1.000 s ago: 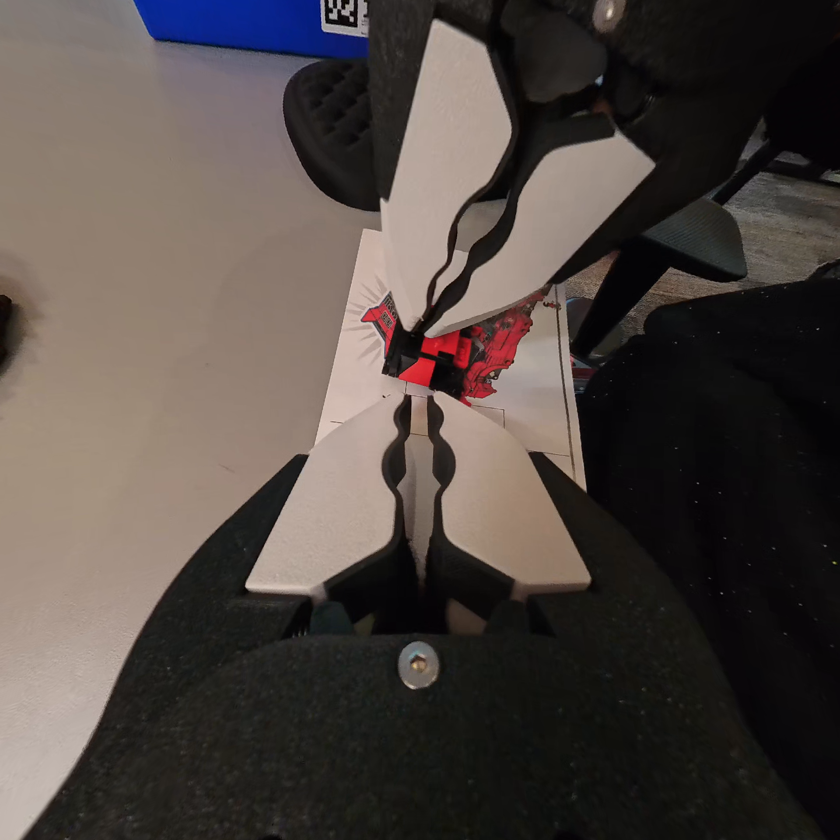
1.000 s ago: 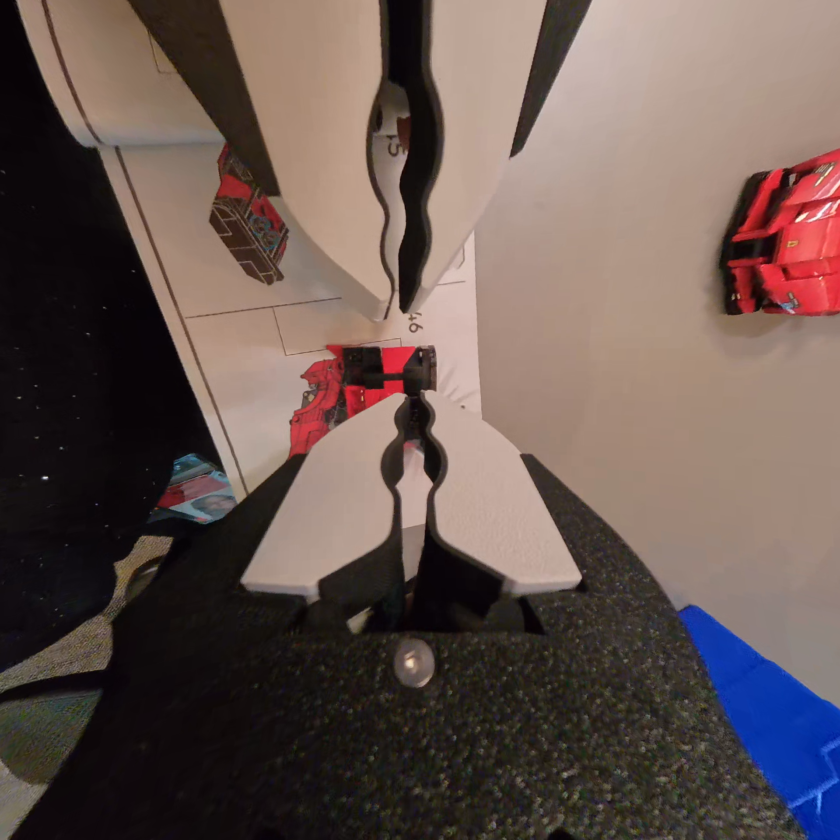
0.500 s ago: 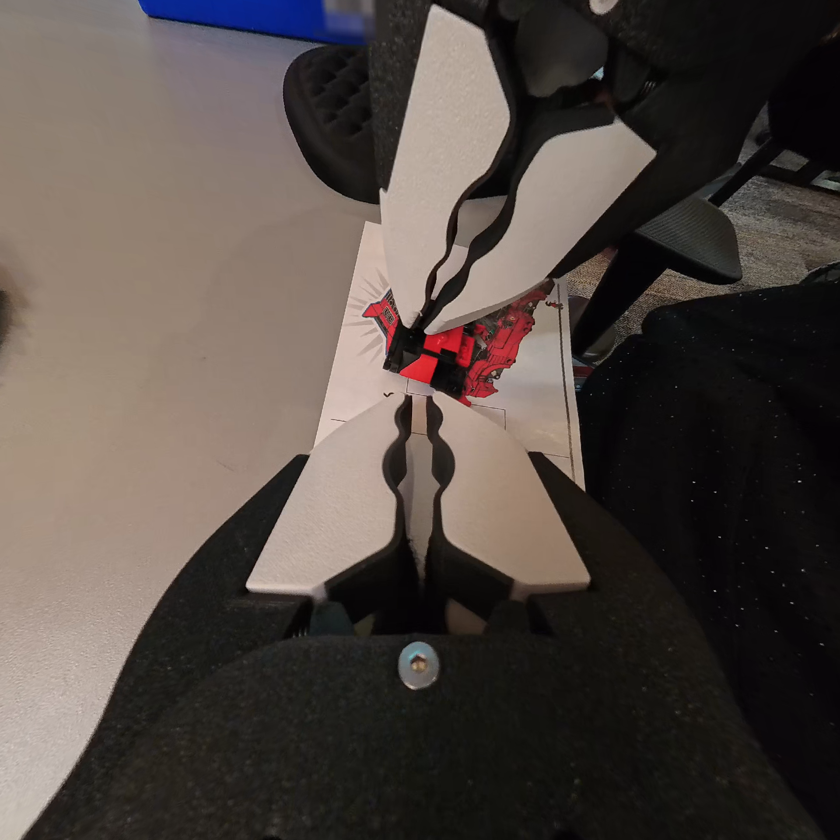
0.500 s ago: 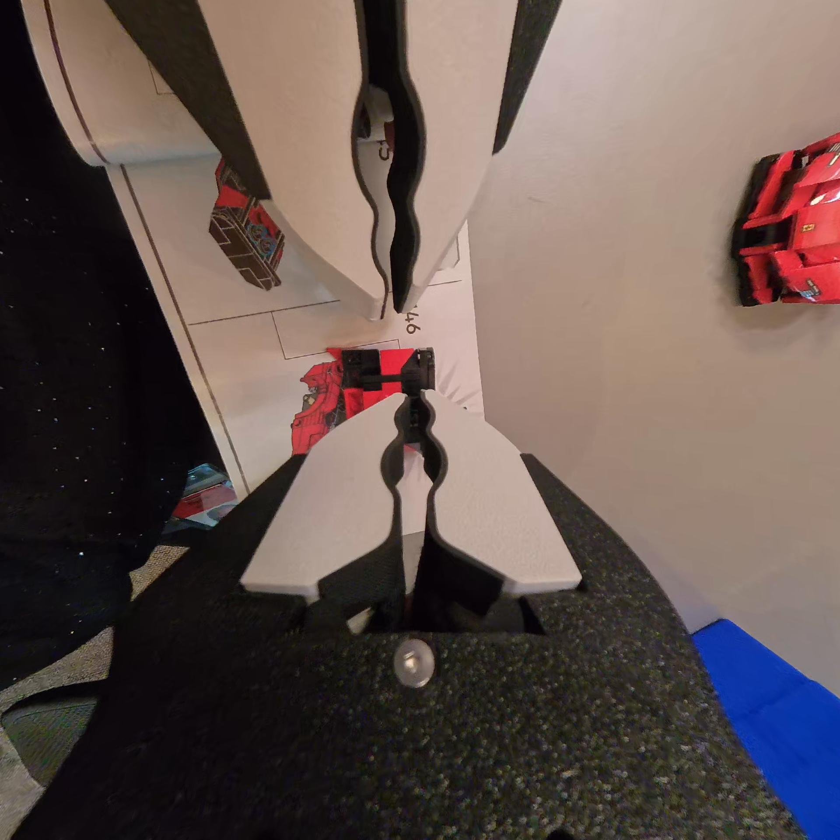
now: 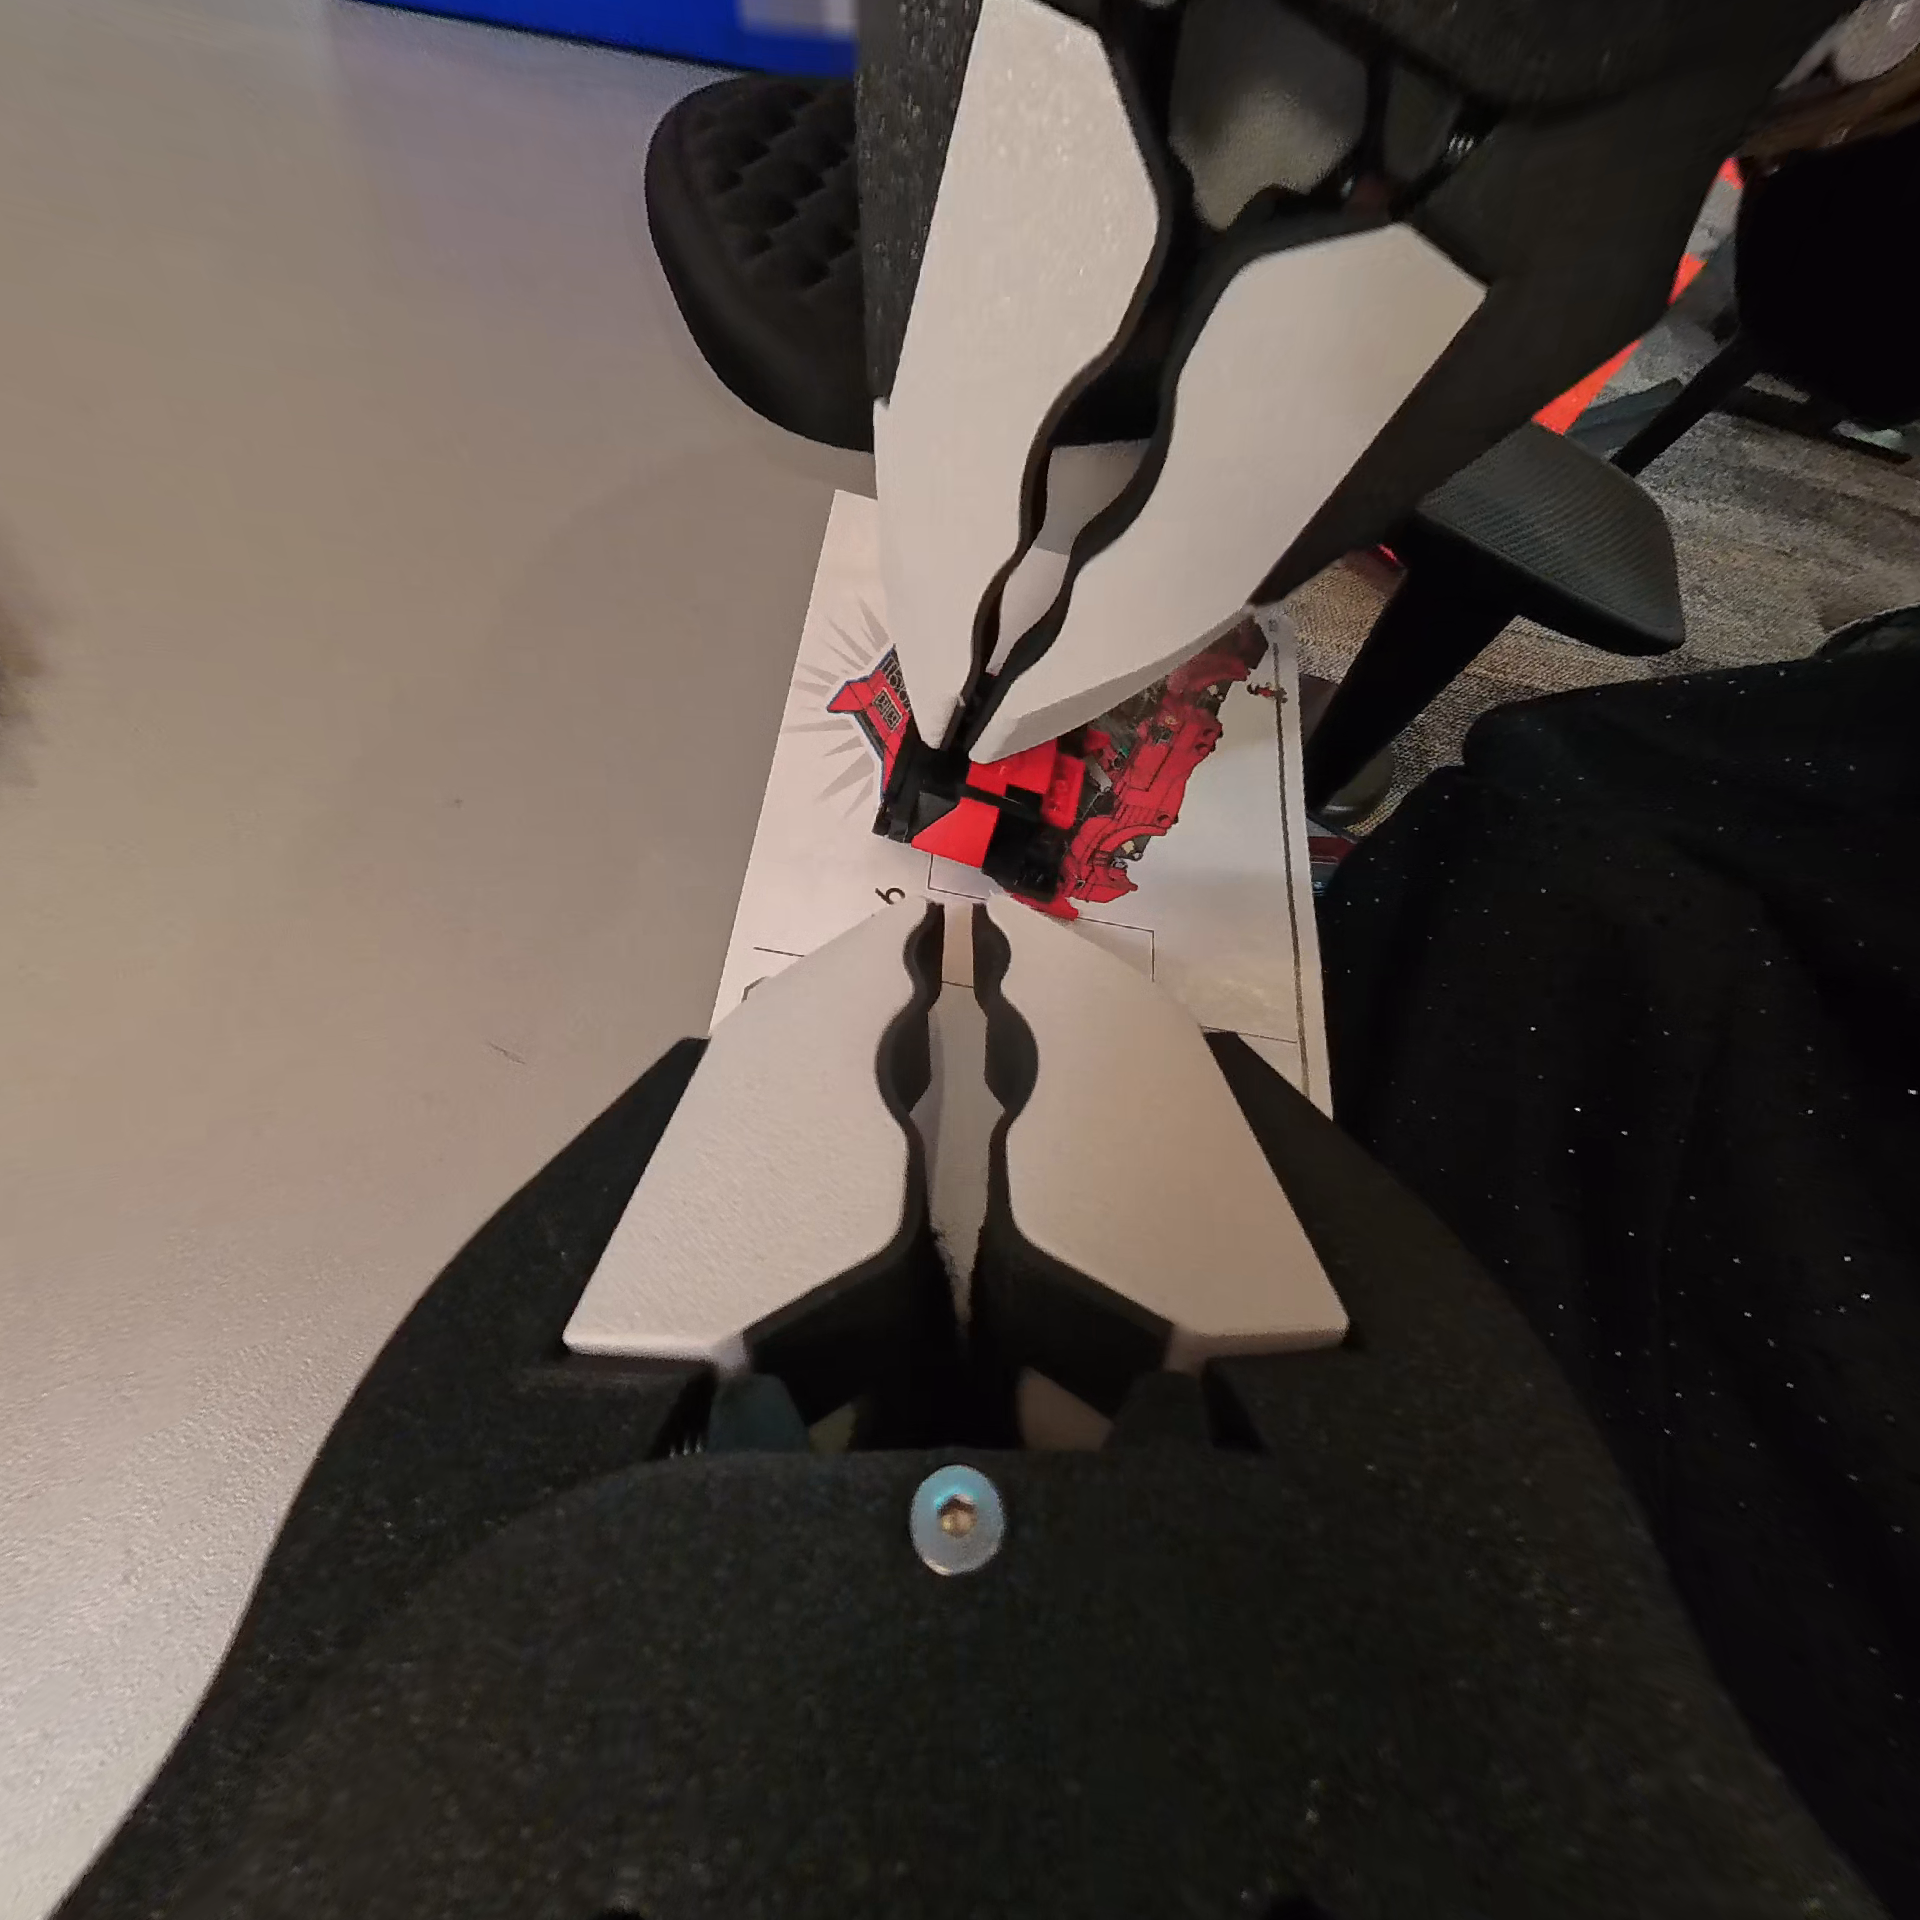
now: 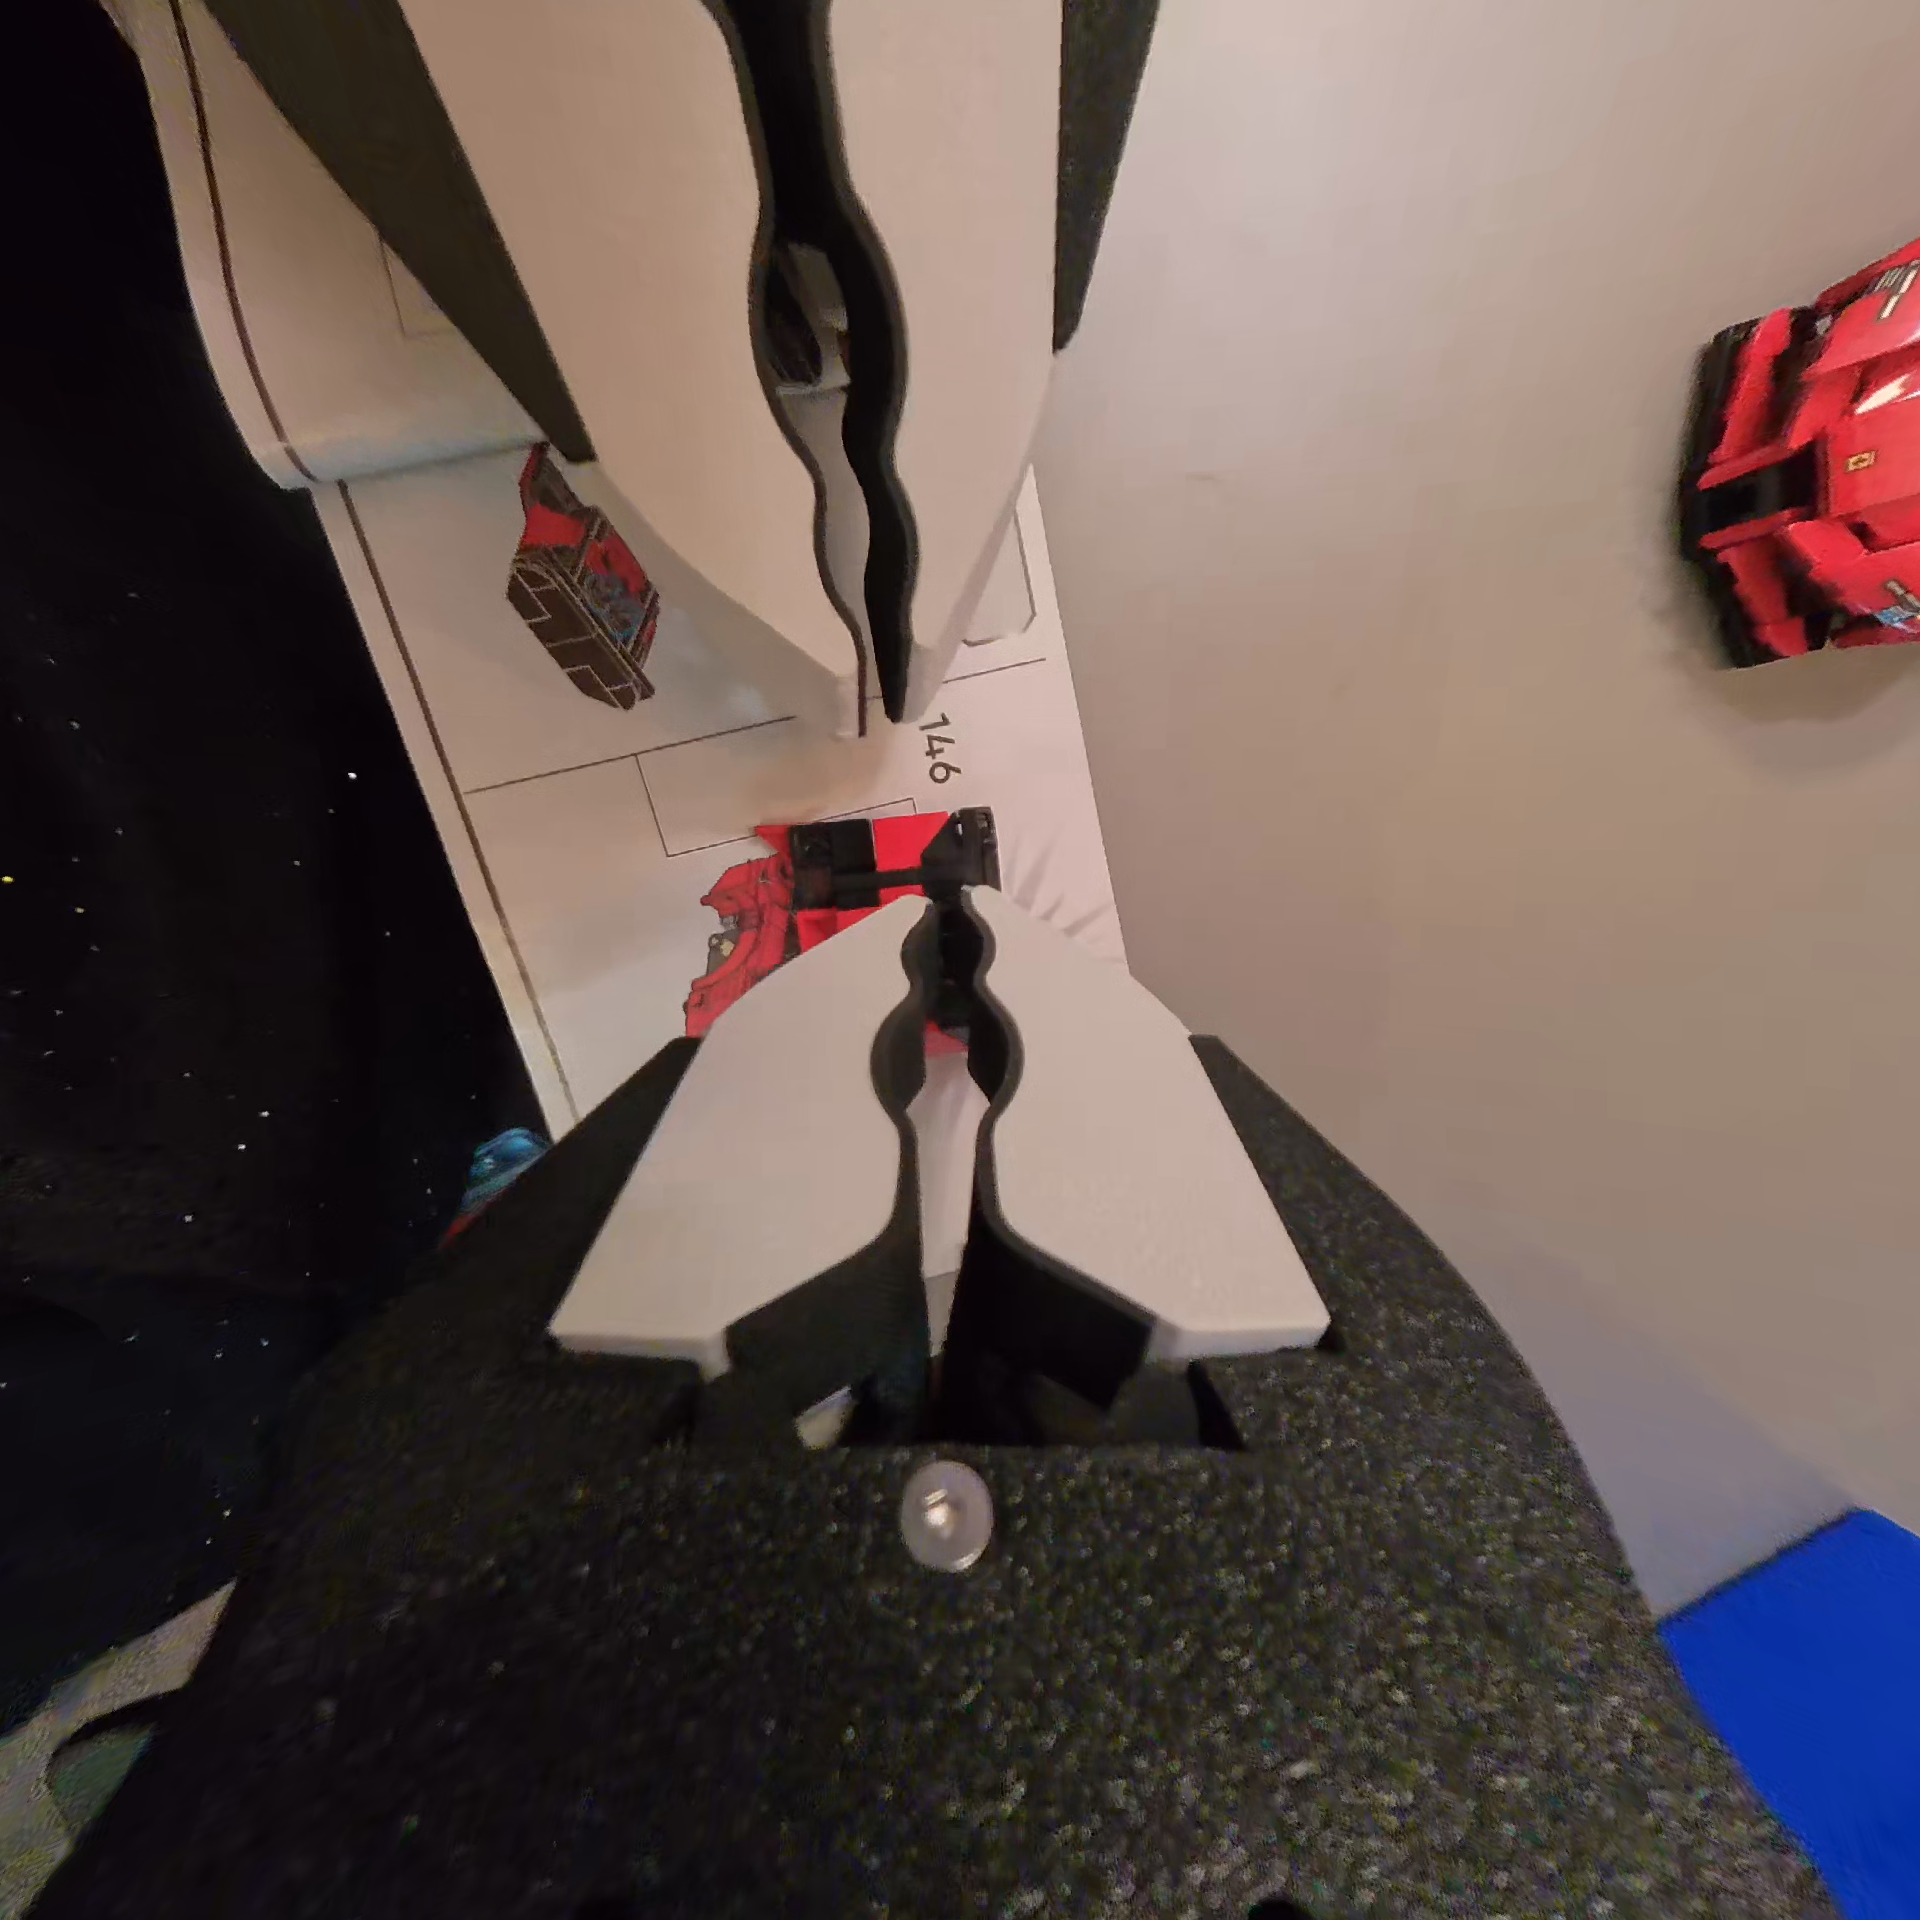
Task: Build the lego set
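A small red and black lego assembly [image 5: 982, 821] hangs just above the open instruction booklet [image 5: 805, 831]. My right gripper [image 6: 945, 920] is shut on the assembly's black end [image 6: 961, 847]. It shows in the left wrist view [image 5: 961, 732] coming down from above. My left gripper [image 5: 956, 914] is shut with a thin slit between the tips and holds nothing. It sits just short of the assembly, tip to tip with the right gripper. It also shows in the right wrist view [image 6: 878, 717] from above. A built red lego car [image 6: 1818, 478] lies on the grey table.
The booklet [image 6: 582, 831] lies at the table's edge next to a person's dark clothing [image 5: 1610, 1091]. A blue bin [image 6: 1808, 1683] stands on the table. A black office chair [image 5: 758, 239] with an armrest [image 5: 1538, 540] stands beyond the table edge. Only a small space, under 4 cm, lies between the two pairs of fingers. The built red lego car [image 6: 1818, 478] is about equally far from each gripper, around 15 cm.
Both grippers drifted only slightly. The right gripper kept its hold and the assembly tilted a little. The left gripper stayed shut and empty near it.
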